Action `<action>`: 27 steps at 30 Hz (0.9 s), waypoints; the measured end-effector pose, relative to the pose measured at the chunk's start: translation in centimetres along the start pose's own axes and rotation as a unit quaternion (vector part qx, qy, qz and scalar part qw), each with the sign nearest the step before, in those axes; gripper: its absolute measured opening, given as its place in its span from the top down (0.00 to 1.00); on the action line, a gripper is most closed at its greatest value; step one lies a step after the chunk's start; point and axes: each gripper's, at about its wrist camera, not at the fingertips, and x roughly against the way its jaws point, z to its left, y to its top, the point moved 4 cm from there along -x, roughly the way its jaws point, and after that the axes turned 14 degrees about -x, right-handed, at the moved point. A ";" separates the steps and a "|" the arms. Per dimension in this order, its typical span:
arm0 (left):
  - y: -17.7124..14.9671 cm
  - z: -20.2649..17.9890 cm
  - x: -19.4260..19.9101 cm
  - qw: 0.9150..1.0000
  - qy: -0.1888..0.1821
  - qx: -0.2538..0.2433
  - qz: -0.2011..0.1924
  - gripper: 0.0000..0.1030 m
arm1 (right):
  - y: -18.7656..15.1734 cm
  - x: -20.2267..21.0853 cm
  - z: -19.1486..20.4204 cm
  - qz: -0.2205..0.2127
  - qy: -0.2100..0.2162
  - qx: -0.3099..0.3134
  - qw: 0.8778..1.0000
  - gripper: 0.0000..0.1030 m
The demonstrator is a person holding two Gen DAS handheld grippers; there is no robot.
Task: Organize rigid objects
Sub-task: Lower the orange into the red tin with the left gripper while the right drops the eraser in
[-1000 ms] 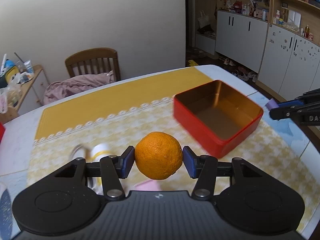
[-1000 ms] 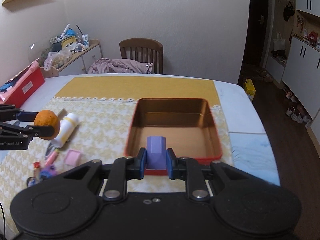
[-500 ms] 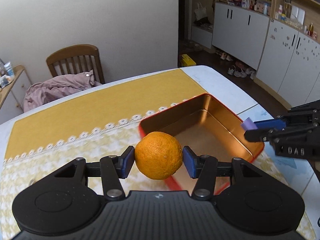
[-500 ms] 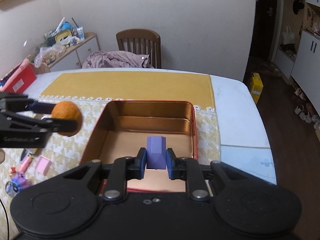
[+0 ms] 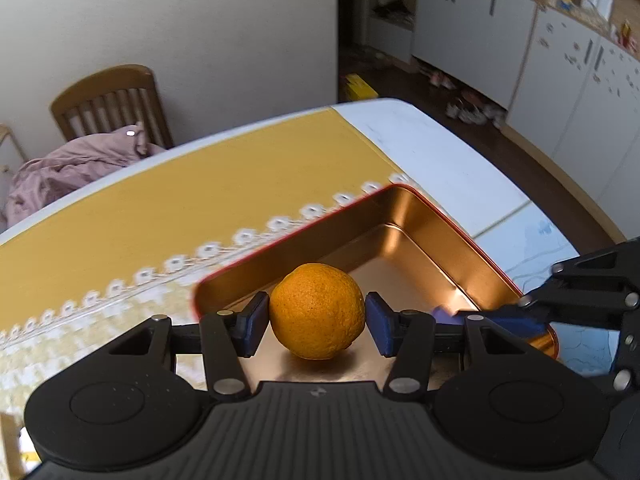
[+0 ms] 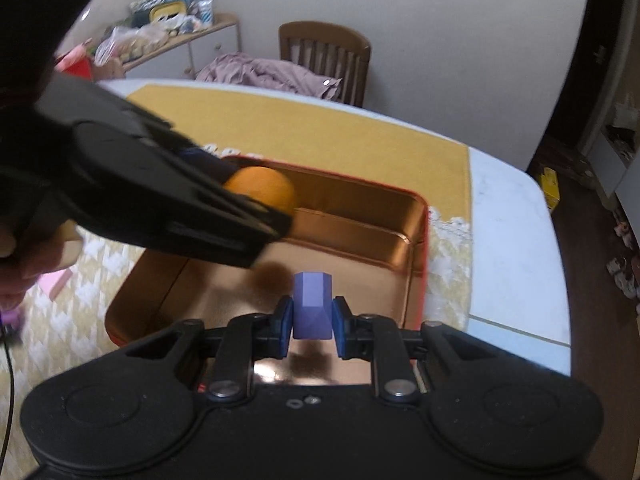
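The left gripper [image 5: 316,318] has its jaws closed on an orange [image 5: 318,311], held over the left, near part of the red tin [image 5: 436,214], whose copper floor is otherwise bare. To its right, the right gripper [image 6: 311,322] has its jaws clamped on a small purple block [image 6: 311,306], over the tin's near edge.

The two tools sit close together above one container, so the likeliest trouble is a knock between them as either lowers. Released from any height, the round orange would probably roll across the smooth metal floor, possibly into the spot meant for the block. The block, dropped too near the rim, could tip out onto the tabletop [image 6: 508,216].

The left wrist view shows the orange's pad contact clearly, but only a sliver of the block. The right wrist view shows the block's grip squarely, the orange's shadow on the tin floor suggesting it hangs clear, and pink and purple bits on the cloth to the left, outside the tin.
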 end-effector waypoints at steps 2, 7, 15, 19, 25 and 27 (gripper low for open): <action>0.3 -0.6 -1.0 1.000 -0.005 -0.007 0.008 0.50 | -0.2 -0.5 0.2 0.006 0.001 0.013 1.000 0.81; 0.7 -1.3 -3.0 1.000 -0.007 -0.003 0.024 0.50 | -0.5 -1.6 0.6 0.024 0.003 0.029 0.999 0.81; 1.3 -1.0 -3.8 1.000 -0.006 0.009 0.022 0.50 | -0.9 -2.6 0.1 0.039 -0.003 0.024 0.999 0.81; 1.4 -1.0 -3.8 1.000 -0.004 0.014 0.026 0.49 | -1.3 -2.8 0.0 0.041 -0.001 0.023 0.999 0.81; 1.4 -1.2 -3.5 0.999 0.006 0.013 0.028 0.49 | -1.0 -3.0 0.2 0.045 0.003 0.015 0.999 0.75; 1.5 -1.1 -3.0 1.000 0.011 0.014 0.020 0.48 | -0.9 -2.7 0.0 0.041 0.006 0.009 0.999 0.72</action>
